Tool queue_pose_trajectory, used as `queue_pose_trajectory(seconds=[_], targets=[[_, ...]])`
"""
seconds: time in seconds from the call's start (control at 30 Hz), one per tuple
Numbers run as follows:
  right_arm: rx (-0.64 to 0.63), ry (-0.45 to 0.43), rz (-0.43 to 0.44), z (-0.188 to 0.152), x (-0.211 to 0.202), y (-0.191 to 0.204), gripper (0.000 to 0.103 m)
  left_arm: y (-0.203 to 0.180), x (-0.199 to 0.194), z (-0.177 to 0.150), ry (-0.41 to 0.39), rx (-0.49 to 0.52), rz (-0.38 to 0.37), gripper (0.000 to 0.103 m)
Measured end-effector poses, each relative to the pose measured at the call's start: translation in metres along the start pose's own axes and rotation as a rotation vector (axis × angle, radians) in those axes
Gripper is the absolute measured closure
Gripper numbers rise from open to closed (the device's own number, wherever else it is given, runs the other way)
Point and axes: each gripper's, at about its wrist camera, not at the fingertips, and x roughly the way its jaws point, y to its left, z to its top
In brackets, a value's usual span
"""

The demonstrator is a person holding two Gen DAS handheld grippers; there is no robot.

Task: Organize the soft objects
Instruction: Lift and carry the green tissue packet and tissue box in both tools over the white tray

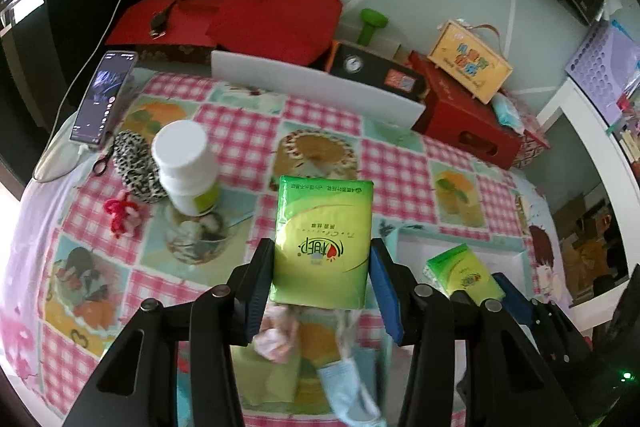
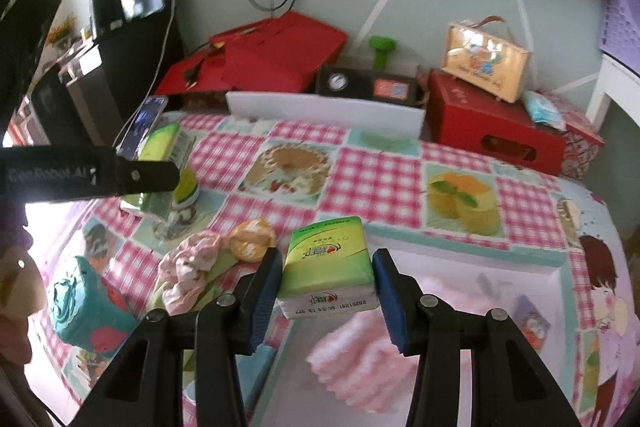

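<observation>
My left gripper is shut on a green tissue pack and holds it above the checked tablecloth. My right gripper is shut on a second green tissue pack, over the edge of a white tray that holds a pink folded towel. In the left wrist view the right gripper with its pack shows at the lower right. In the right wrist view the left gripper's pack shows at the left. A pink crumpled cloth and a blue sock lie on the table.
A white pill bottle, a leopard scrunchie, a red yarn knot and a phone lie at the left. A bun and a teal rolled cloth are nearby. Red boxes line the back.
</observation>
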Motion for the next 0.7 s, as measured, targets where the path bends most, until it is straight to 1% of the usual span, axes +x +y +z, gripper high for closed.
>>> queue_pose_trajectory(seconds=[0.23, 0.4, 0.7], targets=[[0.075, -0.053, -0.077, 0.000, -0.024, -0.036, 0.053, -0.027, 0.003, -0.007, 0.000, 0.063, -0.032, 0.054], [0.132, -0.065, -0.127, -0.003, -0.034, -0.064, 0.053, -0.043, 0.004, -0.013, 0.005, 0.102, -0.043, 0.054], [0.261, -0.086, -0.256, -0.019, -0.060, -0.124, 0.053, -0.079, 0.015, -0.031, 0.048, 0.197, -0.070, 0.054]])
